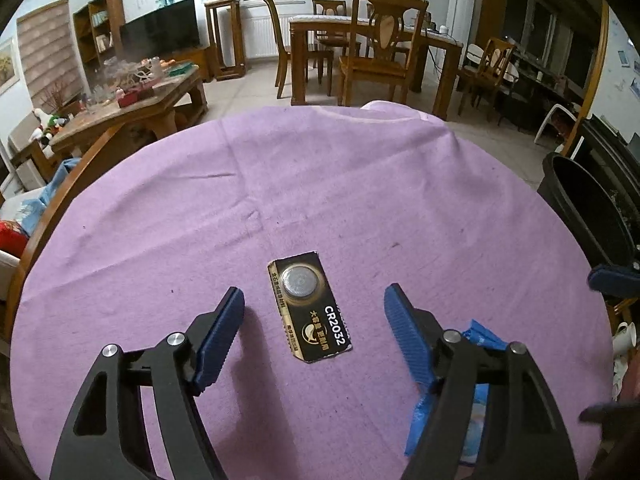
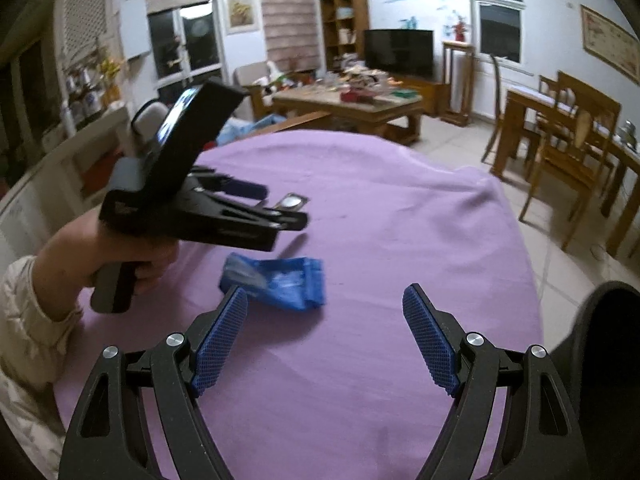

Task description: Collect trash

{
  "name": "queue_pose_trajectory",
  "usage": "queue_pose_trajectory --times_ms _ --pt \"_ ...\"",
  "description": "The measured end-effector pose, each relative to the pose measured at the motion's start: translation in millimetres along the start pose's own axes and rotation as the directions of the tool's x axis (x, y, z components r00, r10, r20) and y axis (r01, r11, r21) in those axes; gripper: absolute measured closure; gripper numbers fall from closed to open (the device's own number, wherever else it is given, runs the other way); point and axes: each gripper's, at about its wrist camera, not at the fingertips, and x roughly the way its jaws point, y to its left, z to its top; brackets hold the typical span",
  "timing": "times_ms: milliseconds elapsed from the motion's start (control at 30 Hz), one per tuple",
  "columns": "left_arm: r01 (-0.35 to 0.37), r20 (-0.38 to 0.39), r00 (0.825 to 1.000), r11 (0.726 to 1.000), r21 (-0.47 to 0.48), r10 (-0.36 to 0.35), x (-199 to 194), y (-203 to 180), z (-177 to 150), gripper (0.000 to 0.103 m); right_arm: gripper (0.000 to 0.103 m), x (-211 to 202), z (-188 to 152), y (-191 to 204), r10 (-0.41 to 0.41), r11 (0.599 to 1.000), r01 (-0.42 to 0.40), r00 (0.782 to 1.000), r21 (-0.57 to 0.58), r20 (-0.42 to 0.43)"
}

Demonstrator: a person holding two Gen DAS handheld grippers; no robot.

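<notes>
Just above the purple-clothed bench (image 1: 160, 240), the left gripper (image 1: 314, 300) hangs with jaws wide and empty, the CR2032 battery card (image 1: 310, 306) flat between them; beside it lies a blue wrapper (image 2: 276, 280), before the right gripper (image 2: 326, 300), likewise wide and empty; a black bin (image 1: 588, 204) stands beyond

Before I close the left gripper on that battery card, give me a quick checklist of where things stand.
1. Left gripper open: ok, jaws spread wide.
2. Battery card between the fingers: ok, lying flat on the purple cloth.
3. Fingertips down at the card: cannot tell, height is unclear.
4. Right gripper free: ok, open and holding nothing.
5. Blue wrapper out of the way: ok, to the right of the left gripper.
6. Black bin within reach: ok, at the table's right edge.
</notes>
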Motion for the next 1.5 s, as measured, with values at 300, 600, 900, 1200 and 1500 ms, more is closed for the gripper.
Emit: queue_pose_trajectory --times_ms 300,600,900,1200,1500 --pt "-0.029 0.014 0.999 0.999 0.024 0.029 3 3 5 0.053 0.023 27 17 19 0.047 0.998 -0.051 0.994 -0.04 -0.097" --pt "-0.03 0.021 0.999 0.999 0.032 0.029 2 4 5 0.075 0.013 60 37 19 0.042 0.998 -0.049 0.982 -0.035 -0.185" --pt "0.021 0.026 0.999 1.0 -0.02 -0.02 -4 20 3 0.074 0.056 63 39 15 -0.022 0.997 0.007 0.98 -0.077 -0.196" --pt "0.025 0.028 0.999 1.0 -0.007 -0.024 -4 19 2 0.077 0.06 40 29 -7 0.017 1.0 -0.015 0.987 0.017 -0.158" --pt "0.035 0.071 0.997 0.999 -0.034 -0.033 -11 24 2 0.1 0.062 2 27 -24 0.033 0.994 -0.027 0.997 0.103 -0.064"
